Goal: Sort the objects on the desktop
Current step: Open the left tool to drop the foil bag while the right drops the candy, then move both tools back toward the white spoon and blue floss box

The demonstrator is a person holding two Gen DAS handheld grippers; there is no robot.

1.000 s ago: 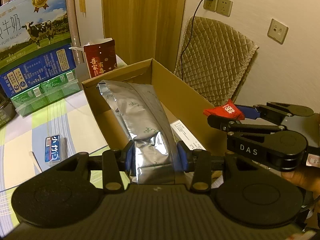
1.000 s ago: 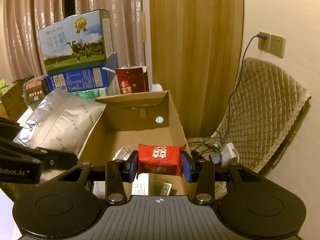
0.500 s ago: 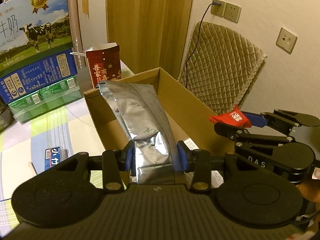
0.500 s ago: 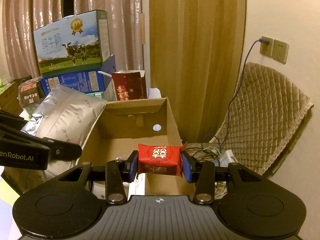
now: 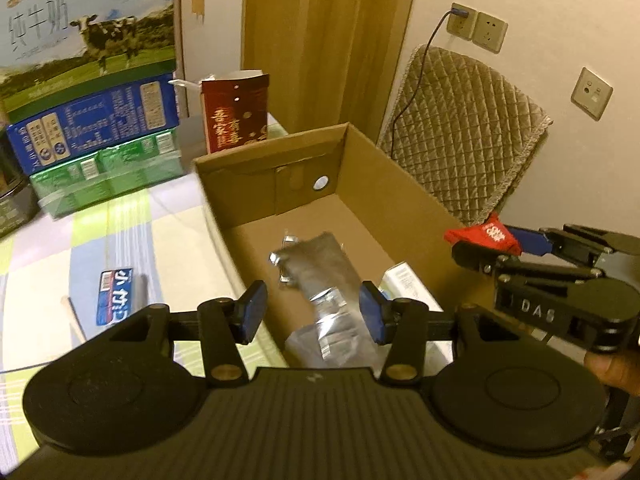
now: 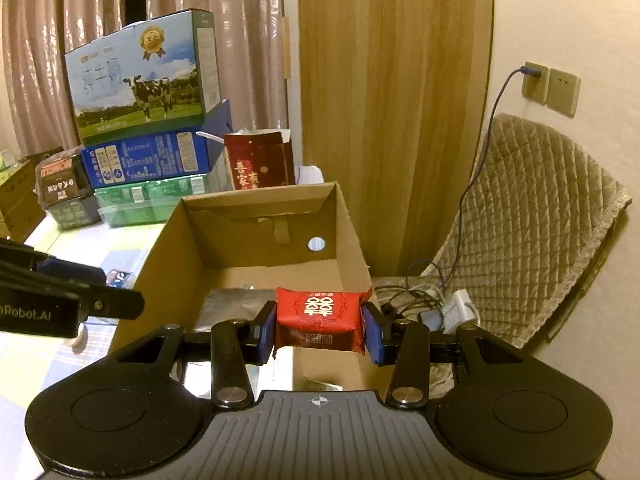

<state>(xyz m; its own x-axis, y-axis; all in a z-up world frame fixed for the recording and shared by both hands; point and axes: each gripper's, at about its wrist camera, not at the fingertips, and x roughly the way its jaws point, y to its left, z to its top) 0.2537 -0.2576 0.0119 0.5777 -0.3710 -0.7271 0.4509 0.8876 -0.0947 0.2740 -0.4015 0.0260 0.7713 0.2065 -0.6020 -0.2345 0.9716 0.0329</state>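
Observation:
An open cardboard box (image 5: 400, 196) (image 6: 348, 216) stands on the table. A silver foil pouch (image 5: 320, 276) (image 6: 228, 304) lies loose inside it, on the box floor. My left gripper (image 5: 314, 312) hangs open just above the pouch, its blue pads apart and touching nothing. My right gripper (image 6: 320, 328) is shut on a red packet (image 6: 320, 314) (image 5: 484, 236) and holds it over the box's near right part. In the left wrist view the right gripper (image 5: 500, 244) reaches in from the right above the box's right wall.
Stacked milk cartons (image 5: 88, 92) (image 6: 148, 136) and a dark red paper bag (image 5: 236, 112) (image 6: 258, 164) stand behind the box. A small blue packet (image 5: 116, 296) lies on the checked tablecloth, left of the box. A quilted chair (image 6: 520, 220) with cables stands to the right.
My left gripper has opened and let go of the silver pouch, which has dropped into the box. The right gripper still holds the red packet over the box.

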